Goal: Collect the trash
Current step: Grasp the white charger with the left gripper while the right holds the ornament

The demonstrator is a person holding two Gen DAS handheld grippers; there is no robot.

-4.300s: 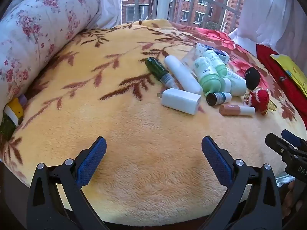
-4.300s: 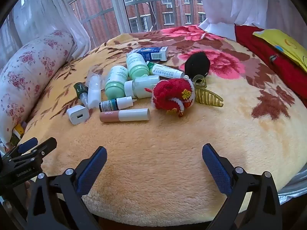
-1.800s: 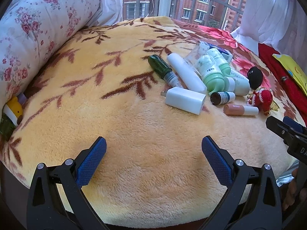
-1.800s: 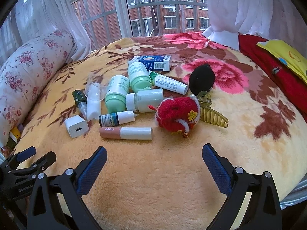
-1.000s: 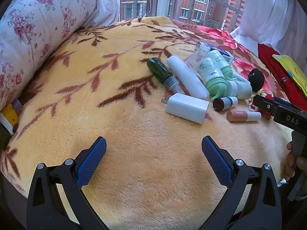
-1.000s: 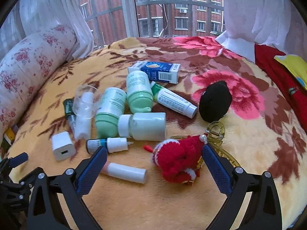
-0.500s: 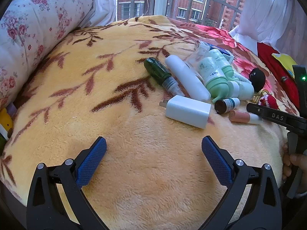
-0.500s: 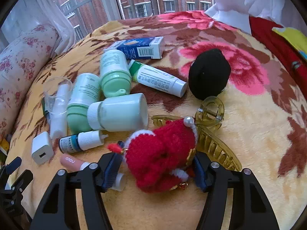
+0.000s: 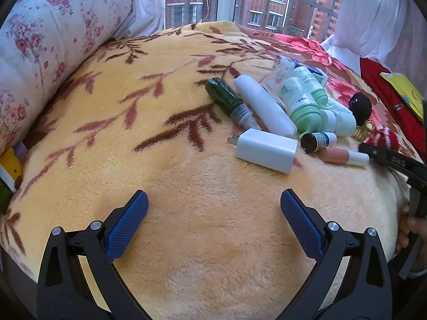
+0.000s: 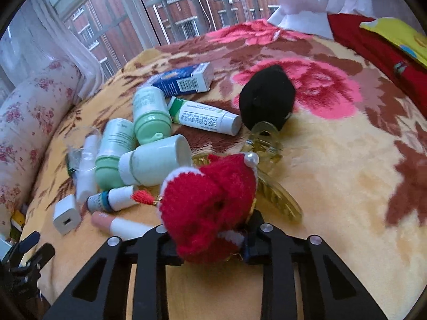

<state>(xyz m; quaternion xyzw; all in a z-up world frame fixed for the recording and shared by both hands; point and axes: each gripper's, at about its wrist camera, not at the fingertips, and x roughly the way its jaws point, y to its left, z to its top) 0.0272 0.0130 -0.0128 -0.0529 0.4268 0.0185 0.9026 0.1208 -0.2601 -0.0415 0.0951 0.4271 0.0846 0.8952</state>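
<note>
My right gripper point(image 10: 210, 240) is shut on a red knitted toy point(image 10: 208, 202) with white trim, held just above the blanket. Beside it lie a gold hair claw point(image 10: 269, 176), a black pouch point(image 10: 267, 96), green and white bottles point(image 10: 152, 114), a white tube point(image 10: 205, 118), a blue box point(image 10: 184, 80), a small dropper bottle point(image 10: 112, 200), a pink stick point(image 10: 120, 225) and a white charger point(image 10: 66, 214). My left gripper point(image 9: 213, 224) is open and empty over bare blanket, short of the charger point(image 9: 265, 150) and the dark green bottle point(image 9: 225, 98).
A floral bolster point(image 9: 40, 40) lies along the left side of the bed. A red cloth with a yellow item point(image 10: 395, 34) lies at the far right. The yellow blanket's near edge point(image 9: 213, 298) drops off below my left gripper. A window with curtains is behind.
My right gripper moved forward over the pile, closed on the red knitted toy and lifted it slightly. My left gripper moved a little closer to the charger and stayed open.
</note>
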